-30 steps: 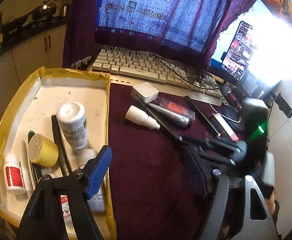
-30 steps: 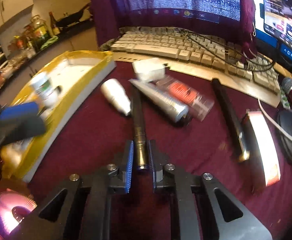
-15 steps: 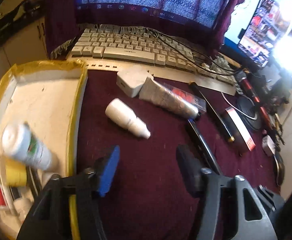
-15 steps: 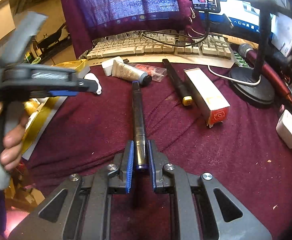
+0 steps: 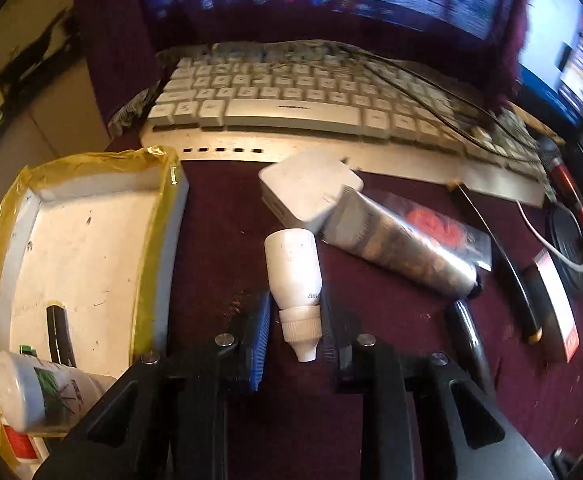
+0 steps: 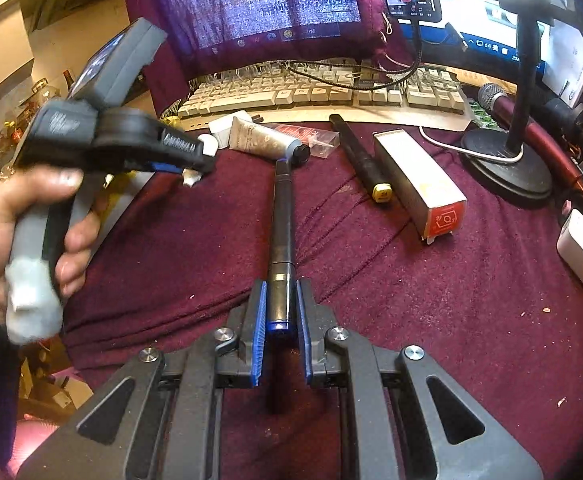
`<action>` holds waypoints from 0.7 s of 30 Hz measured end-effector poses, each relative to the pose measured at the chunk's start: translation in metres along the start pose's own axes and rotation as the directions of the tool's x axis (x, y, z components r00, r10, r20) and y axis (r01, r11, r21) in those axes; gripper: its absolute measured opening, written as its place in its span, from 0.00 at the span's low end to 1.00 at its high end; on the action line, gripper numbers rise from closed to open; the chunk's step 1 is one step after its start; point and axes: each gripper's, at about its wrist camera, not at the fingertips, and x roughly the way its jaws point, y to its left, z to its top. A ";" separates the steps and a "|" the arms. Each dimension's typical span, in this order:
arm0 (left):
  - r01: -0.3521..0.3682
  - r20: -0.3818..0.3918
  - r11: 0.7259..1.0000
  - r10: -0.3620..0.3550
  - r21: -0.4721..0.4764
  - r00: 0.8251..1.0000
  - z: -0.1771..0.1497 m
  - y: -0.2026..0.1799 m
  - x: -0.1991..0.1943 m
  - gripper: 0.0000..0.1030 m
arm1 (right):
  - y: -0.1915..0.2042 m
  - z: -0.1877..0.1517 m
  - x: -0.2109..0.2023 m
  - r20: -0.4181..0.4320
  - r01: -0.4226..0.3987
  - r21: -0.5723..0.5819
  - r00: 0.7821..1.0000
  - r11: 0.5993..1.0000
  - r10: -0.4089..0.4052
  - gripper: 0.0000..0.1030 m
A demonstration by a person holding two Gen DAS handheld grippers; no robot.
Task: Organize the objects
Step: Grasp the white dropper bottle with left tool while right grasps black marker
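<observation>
- White dropper bottle (image 5: pixel 294 268): lies on the maroon cloth (image 5: pixel 219 240), nozzle toward the camera, just beside the white adapter (image 5: pixel 309 190).
- Left gripper (image 5: pixel 294 322): jaws parted, straddling the bottle's capped end; contact cannot be determined.
- Right gripper (image 6: pixel 281 312): clamped on the dark pen (image 6: pixel 281 240), which points toward the silver tube (image 6: pixel 263 142).
- Yellow-edged tray (image 5: pixel 153 236): left of the bottle, holding a white jar (image 5: pixel 39 390).

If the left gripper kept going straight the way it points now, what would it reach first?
The left gripper already has the small white bottle between its open fingers, so that comes first. Beyond it lies the white charger block, though depth is hard to judge.
</observation>
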 end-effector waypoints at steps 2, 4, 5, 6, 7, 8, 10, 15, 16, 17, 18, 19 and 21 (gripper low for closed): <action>0.008 0.012 0.999 -0.009 0.049 1.000 -0.013 -0.005 -0.008 0.20 | -0.005 0.004 -0.003 0.012 -0.044 0.027 0.999 0.999 0.043 0.15; 0.043 0.016 0.995 -0.044 0.090 0.999 -0.032 -0.009 -0.019 0.20 | -0.007 0.009 -0.004 0.025 -0.057 0.038 0.998 0.998 0.056 0.24; 0.063 0.010 0.992 -0.065 0.111 0.998 -0.044 -0.011 -0.025 0.20 | -0.006 0.012 -0.002 0.026 -0.059 0.039 0.998 0.998 0.058 0.28; 0.098 0.007 0.986 -0.100 0.132 0.995 -0.058 -0.014 -0.032 0.20 | -0.006 0.016 0.000 0.020 -0.056 0.043 0.998 0.997 0.055 0.32; 0.126 0.008 0.982 -0.128 0.141 0.992 -0.068 -0.014 -0.039 0.20 | -0.005 0.021 0.005 0.008 -0.046 0.053 0.999 0.998 0.046 0.32; 0.144 0.014 0.978 -0.148 0.152 0.989 -0.081 -0.015 -0.049 0.20 | -0.003 0.024 0.008 -0.007 -0.029 0.066 1.000 0.997 0.029 0.32; 0.165 0.025 0.974 -0.170 0.156 0.985 -0.093 -0.012 -0.059 0.20 | 0.004 0.030 0.017 -0.033 -0.007 0.068 0.999 0.998 0.009 0.32; 0.182 0.035 0.976 -0.187 0.116 0.982 -0.111 -0.002 -0.070 0.20 | 0.024 0.028 0.031 -0.027 0.113 -0.009 0.993 0.994 -0.113 0.21; 0.188 0.032 0.976 -0.192 0.106 0.981 -0.115 0.001 -0.071 0.20 | 0.027 0.027 0.031 -0.024 0.126 -0.026 0.992 0.992 -0.127 0.15; 0.189 0.041 0.976 -0.194 0.106 0.980 -0.117 0.003 -0.074 0.20 | 0.028 0.025 0.031 -0.025 0.133 -0.036 0.991 0.990 -0.134 0.14; 0.186 0.041 0.977 -0.191 0.106 0.981 -0.117 0.003 -0.073 0.20 | 0.031 0.024 0.030 -0.021 0.133 -0.047 0.991 0.990 -0.134 0.13; 0.185 0.044 0.977 -0.191 0.105 0.981 -0.119 0.004 -0.074 0.20 | 0.032 0.022 0.029 -0.018 0.127 -0.054 0.992 0.990 -0.128 0.13; 0.193 0.047 0.976 -0.198 0.100 0.979 -0.122 0.006 -0.074 0.20 | 0.036 0.018 0.028 -0.015 0.119 -0.065 0.993 0.991 -0.121 0.13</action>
